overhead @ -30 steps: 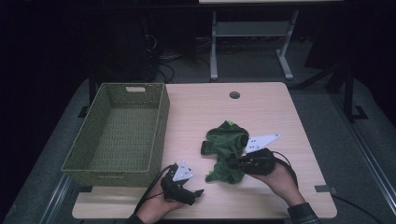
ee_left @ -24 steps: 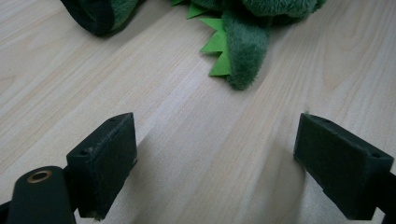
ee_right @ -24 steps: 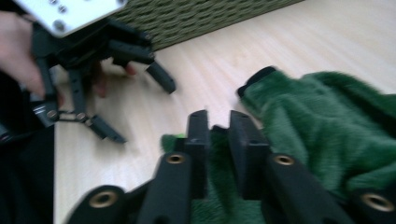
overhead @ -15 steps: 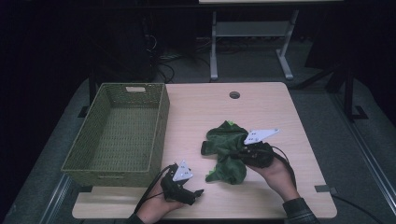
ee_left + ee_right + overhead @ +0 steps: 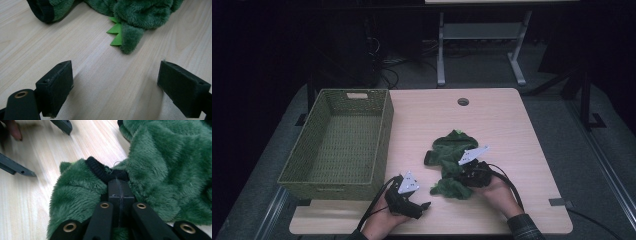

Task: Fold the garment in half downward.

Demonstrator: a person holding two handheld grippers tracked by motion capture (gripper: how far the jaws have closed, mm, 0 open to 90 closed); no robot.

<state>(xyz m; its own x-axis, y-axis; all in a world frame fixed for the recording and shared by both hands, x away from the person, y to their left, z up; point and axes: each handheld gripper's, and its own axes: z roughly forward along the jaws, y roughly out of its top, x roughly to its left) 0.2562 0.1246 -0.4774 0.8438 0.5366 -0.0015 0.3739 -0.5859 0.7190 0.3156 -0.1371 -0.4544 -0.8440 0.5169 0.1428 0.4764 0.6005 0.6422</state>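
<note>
Both grippers sit low at my near table edge: my right gripper (image 5: 462, 175) has its jaws pinched on the green plush garment (image 5: 452, 160) lying mid-table beside the wicker basket (image 5: 312, 150), my left gripper (image 5: 424, 205) spread wide over bare wood.

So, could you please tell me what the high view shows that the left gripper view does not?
High view alone: the woven basket, both hands, and the right gripper shut on the green plush garment.
Left gripper view alone: close up, the left gripper with jaws wide apart over bare wood, and the garment's bright green spikes.
Both: the wooden table and the garment lying on it.
</note>
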